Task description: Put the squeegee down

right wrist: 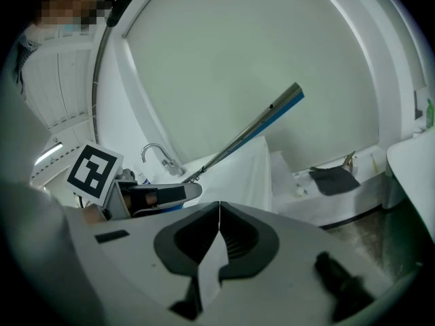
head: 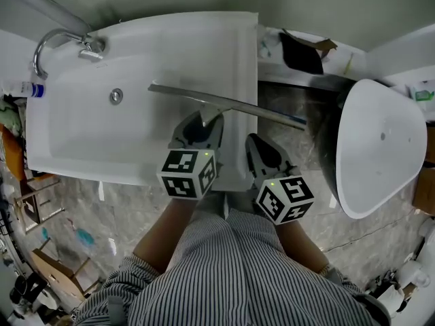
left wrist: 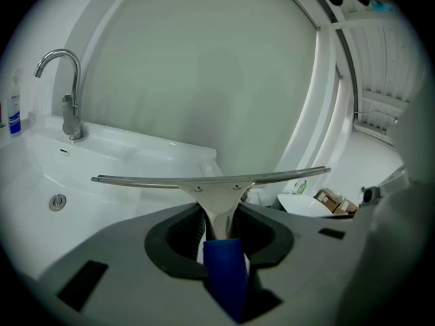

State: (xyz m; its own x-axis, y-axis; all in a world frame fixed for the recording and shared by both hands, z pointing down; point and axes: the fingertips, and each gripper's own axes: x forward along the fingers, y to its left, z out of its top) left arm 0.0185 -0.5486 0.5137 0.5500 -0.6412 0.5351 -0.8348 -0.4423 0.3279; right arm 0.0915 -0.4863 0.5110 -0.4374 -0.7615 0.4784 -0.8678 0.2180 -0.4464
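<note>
The squeegee (head: 224,104) has a long metal blade (left wrist: 211,178) and a blue handle (left wrist: 225,270). My left gripper (head: 202,126) is shut on that handle and holds the blade level over the right side of the white sink (head: 81,141). In the right gripper view the blade (right wrist: 255,128) slants up across the mirror. My right gripper (head: 262,149) is just right of the left one, over the sink's right ledge. Its jaws meet at the tips with nothing between them (right wrist: 219,206).
A chrome faucet (head: 58,43) stands at the sink's back left, with a drain (head: 116,96) in the basin. A white toilet lid (head: 380,148) lies to the right. A dark cloth (head: 299,51) sits on the back shelf. A small bottle (head: 27,89) stands at the left.
</note>
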